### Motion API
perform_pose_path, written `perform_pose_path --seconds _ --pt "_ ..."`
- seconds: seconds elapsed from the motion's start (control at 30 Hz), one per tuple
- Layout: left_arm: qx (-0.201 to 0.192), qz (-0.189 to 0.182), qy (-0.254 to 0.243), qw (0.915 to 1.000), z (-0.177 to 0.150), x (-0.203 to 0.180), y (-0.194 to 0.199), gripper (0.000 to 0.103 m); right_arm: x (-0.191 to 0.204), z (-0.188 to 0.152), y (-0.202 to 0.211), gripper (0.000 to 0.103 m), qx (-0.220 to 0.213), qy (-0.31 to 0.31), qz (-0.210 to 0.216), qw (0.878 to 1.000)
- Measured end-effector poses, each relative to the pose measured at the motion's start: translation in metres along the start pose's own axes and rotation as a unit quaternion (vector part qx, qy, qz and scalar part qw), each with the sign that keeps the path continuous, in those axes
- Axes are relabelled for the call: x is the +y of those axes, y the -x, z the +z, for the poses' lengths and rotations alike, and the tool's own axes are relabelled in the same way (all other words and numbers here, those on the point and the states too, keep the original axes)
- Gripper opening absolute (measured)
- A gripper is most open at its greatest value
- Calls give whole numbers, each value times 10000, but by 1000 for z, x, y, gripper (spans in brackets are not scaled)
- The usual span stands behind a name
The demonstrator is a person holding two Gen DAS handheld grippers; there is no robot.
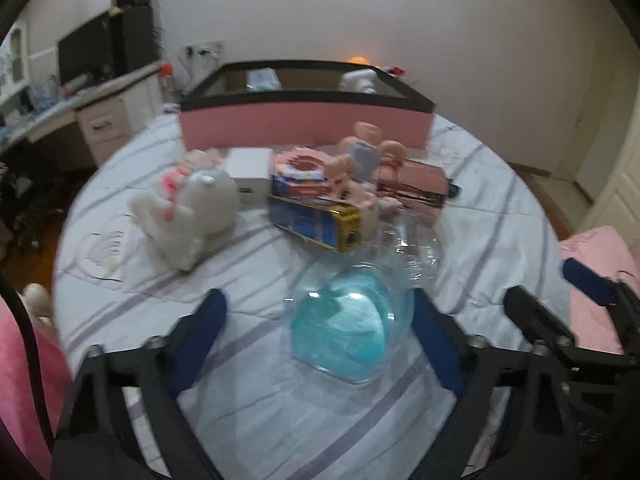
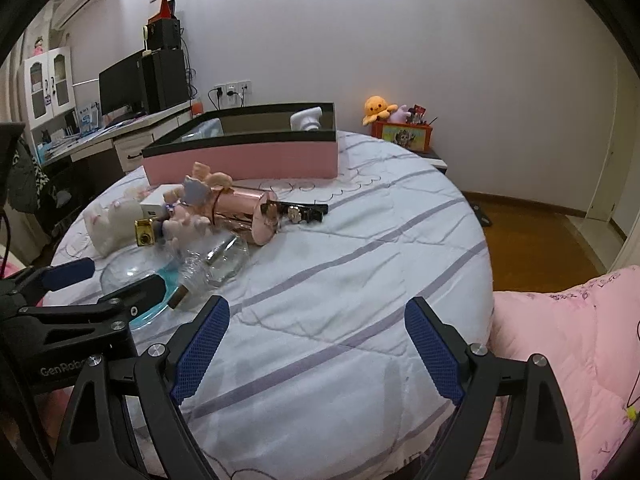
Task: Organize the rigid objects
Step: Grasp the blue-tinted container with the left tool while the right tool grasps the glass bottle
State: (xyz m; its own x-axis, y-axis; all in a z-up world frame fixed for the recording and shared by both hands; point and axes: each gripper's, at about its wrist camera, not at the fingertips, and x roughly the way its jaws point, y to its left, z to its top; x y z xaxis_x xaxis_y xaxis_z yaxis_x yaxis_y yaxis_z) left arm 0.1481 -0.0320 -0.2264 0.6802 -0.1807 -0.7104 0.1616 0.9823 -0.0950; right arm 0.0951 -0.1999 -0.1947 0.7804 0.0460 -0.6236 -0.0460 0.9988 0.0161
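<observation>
A clear glass jar [image 1: 340, 332] with turquoise stuff inside lies on the striped bed cover [image 1: 256, 280]. My left gripper [image 1: 320, 308] stands open around it; the right pad is close to the glass and the left pad is well clear. In the right wrist view the left gripper [image 2: 122, 276] straddles that jar [image 2: 168, 280], beside a clear corked bottle [image 2: 196, 276]. My right gripper [image 2: 316, 336] hangs open over bare bed cover [image 2: 340, 272] with nothing between its fingers. Behind lie a blue-and-gold box [image 1: 316, 220], a white plush [image 1: 192, 208], a doll [image 1: 360, 152] and a rose-gold tube [image 2: 244, 210].
A long pink box [image 2: 240, 160] with a dark rim stands open at the bed's far side, with several items inside. A desk with a monitor [image 2: 120, 88] is at the left. A pink quilt [image 2: 560, 340] lies at the right, and wooden floor [image 2: 532, 236] beyond the bed.
</observation>
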Motion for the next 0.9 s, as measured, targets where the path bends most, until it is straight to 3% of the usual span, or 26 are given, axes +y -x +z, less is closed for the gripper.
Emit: perform_pose_path --seconds 0.03,0.07,0.23,0.53,0.8,0.9 --pt "50 -207 2 9998 0 -1 -1 61 0 0 -3 91 34 -5 17 10000" --pt "81 -223 -9 9997 1 -2 -2 59 2 0 -6 91 71 -5 54 10000" --pt "18 -134 -65 9999 -1 7 6 59 8 4 -10 91 87 -16 141 9999" --pt "-132 491 158 9986 -4 45 18 59 40 16 -29 91 299 99 503 9982" --pt "-99 419 260 9987 5 56 7 59 63 34 -69 90 739 78 319 9967" --pt "-87 395 209 9990 9 51 4 59 64 38 -78 75 914 98 371 9951"
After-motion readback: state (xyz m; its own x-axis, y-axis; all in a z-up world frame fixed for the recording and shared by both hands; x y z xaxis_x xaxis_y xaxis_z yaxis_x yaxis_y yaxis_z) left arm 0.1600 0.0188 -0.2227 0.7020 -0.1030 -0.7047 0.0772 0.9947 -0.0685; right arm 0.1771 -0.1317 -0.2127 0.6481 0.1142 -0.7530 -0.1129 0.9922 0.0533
